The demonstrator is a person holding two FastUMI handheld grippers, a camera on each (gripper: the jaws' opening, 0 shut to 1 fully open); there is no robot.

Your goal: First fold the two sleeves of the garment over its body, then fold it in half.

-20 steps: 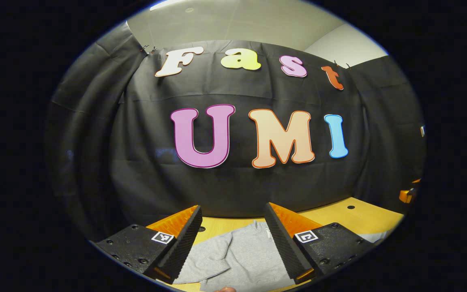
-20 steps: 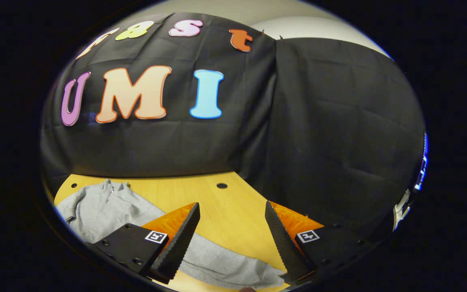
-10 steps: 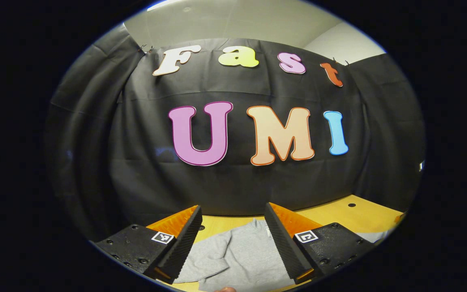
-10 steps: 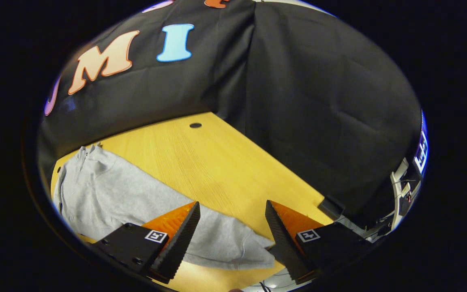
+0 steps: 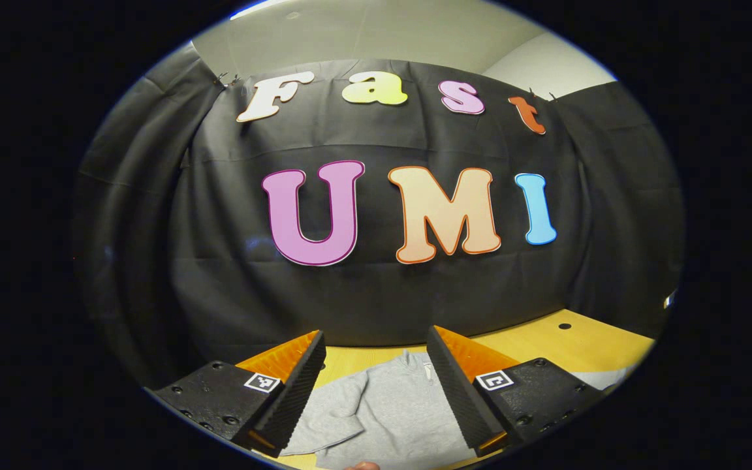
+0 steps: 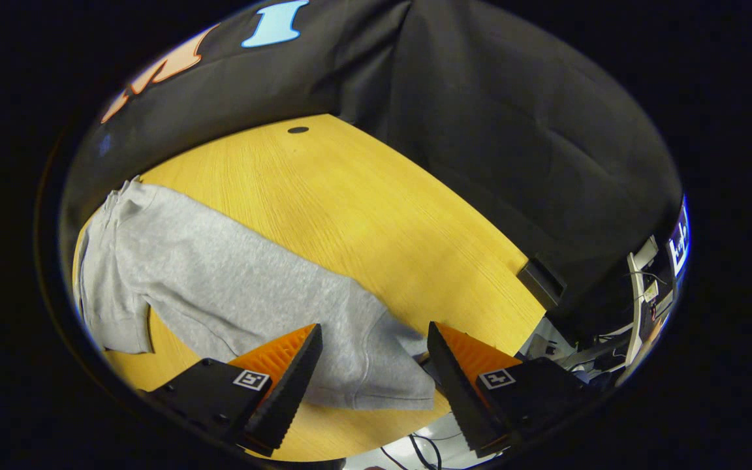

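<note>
Through the right gripper view I see the grey garment (image 6: 219, 287) lying flat on the yellow wooden bench (image 6: 363, 209), its body toward the bench's left side and one sleeve (image 6: 376, 365) stretched toward the near right corner, the cuff ending close to the near edge. My right gripper (image 6: 374, 385) hangs above that cuff with its fingers spread wide and nothing between them; I cannot tell whether they touch the cloth. Beyond the sleeve the bench is bare up to the black cloth wall (image 6: 513, 150), with one small dark hole (image 6: 297, 130) near the far edge. Past the right edge a tangle of cables (image 6: 611, 339) sits off the bench.

In the left gripper view my left gripper (image 5: 376, 391) is likewise wide open and empty, held level and looking across the garment's collar end (image 5: 389, 405). The other sleeve (image 5: 330, 418) lies bent against the body there. Bare bench runs to the right toward the far edge.
</note>
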